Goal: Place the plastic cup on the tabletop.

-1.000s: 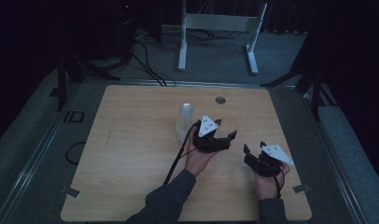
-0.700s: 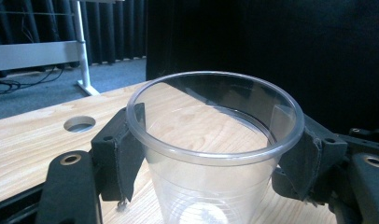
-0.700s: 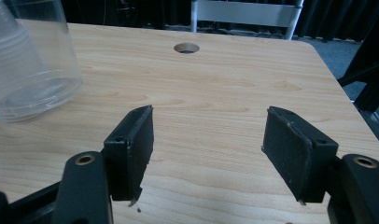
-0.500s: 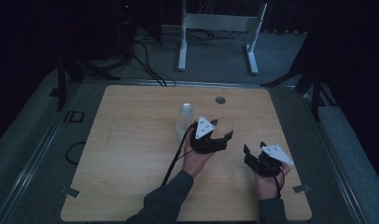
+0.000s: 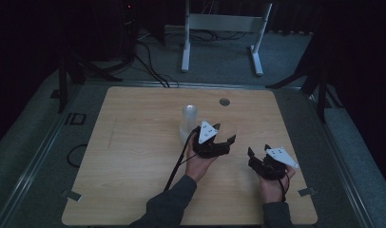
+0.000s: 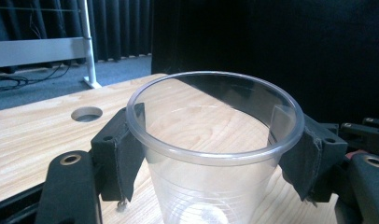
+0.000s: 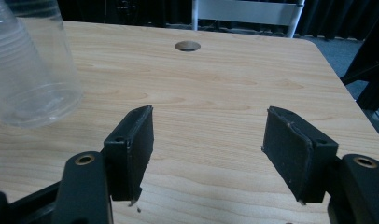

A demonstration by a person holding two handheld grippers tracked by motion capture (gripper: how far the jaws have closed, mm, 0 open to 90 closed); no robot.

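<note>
- Left gripper [image 5: 222, 134] sits near the middle of the table [image 5: 134, 156], and its jaws pinch a clear cup [image 6: 211, 154] between them.
- In the left gripper view the pads [image 6: 127, 154] press both sides of the cup just under the rim, mouth up and facing the camera.
- From the high view the cup [image 5: 227, 129] is faint, a see-through shape at the gripper's tip; whether it rests on the wood or hangs just above it, I cannot tell.
- Just beside that gripper, on its far left, stands a stack of cups [image 5: 188, 121], upright on the table.
- Right gripper [image 5: 257, 158] is down at the near right, well apart from the held cup, jaws spread wide with bare wood between them.
- In the right gripper view [image 7: 208, 154] a clear cup [image 7: 31, 70] shows at the upper left, off to the side of the open jaws, touching neither.
- A round hole [image 5: 224, 101] sits in the table toward the far edge, beyond both grippers.
</note>
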